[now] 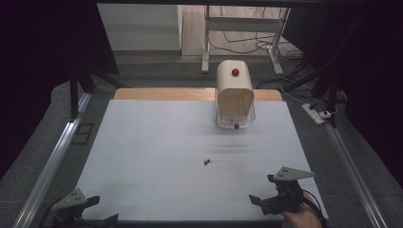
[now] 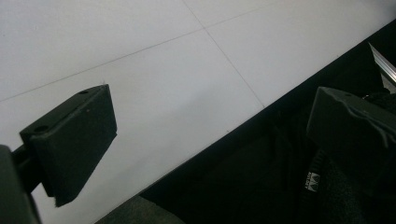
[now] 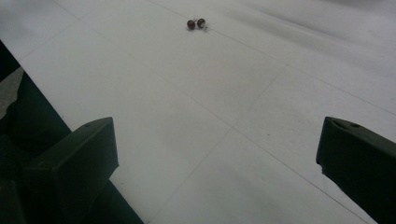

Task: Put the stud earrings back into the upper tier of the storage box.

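Two tiny dark round beads [image 1: 207, 162], touching, mid-table on white sheet [image 1: 142, 142].

dim overall; brightest on white table [image 1: 157, 142]; dark vignetted corners; soft focus, slight blur

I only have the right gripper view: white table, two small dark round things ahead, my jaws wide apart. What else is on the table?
Observer: In the high view a cream box with a red knob stands at the far edge of the white table, its open front facing the person.
Operator: Where is the left gripper?
Observer: At the near left corner; the left gripper has its jaws apart and holds nothing.
Operator: Is it over the table?
Observer: In the left gripper view one jaw is over the white top, the other past its near edge.
Operator: Which gripper is nearer the small dark things?
Observer: The right gripper; the small dark pair lies mid-table, untouched.
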Motion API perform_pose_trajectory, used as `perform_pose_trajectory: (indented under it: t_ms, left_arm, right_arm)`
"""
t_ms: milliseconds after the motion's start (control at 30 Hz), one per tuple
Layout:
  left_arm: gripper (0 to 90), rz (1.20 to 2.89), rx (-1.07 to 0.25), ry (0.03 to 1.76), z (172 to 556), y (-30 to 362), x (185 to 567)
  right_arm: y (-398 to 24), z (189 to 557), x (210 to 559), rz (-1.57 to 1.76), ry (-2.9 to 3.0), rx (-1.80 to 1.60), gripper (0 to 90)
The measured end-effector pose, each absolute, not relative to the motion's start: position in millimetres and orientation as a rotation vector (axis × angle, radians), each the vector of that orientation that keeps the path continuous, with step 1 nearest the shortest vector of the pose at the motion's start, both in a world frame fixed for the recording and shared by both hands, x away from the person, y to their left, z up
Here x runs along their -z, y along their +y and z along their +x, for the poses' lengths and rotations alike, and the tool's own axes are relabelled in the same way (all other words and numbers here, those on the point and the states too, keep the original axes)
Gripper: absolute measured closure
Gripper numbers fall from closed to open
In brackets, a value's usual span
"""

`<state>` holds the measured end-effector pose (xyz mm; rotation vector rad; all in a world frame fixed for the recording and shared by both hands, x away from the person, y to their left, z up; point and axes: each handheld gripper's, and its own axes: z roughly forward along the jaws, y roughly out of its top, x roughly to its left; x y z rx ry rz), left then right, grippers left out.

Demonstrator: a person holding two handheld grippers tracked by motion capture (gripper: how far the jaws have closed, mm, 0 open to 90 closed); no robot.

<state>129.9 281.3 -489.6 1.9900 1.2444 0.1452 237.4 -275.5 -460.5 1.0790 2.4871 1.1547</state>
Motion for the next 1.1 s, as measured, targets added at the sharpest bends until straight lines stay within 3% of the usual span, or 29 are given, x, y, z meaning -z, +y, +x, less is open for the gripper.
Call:
perform_pose_trajectory:
  t_ms: [1100]
  left_arm:
    - [1.7, 1.986, -0.143, 1.247, 130, 282, 490]
  right_arm:
    - [-224, 279, 475, 1.004, 2.627, -1.077, 0.0]
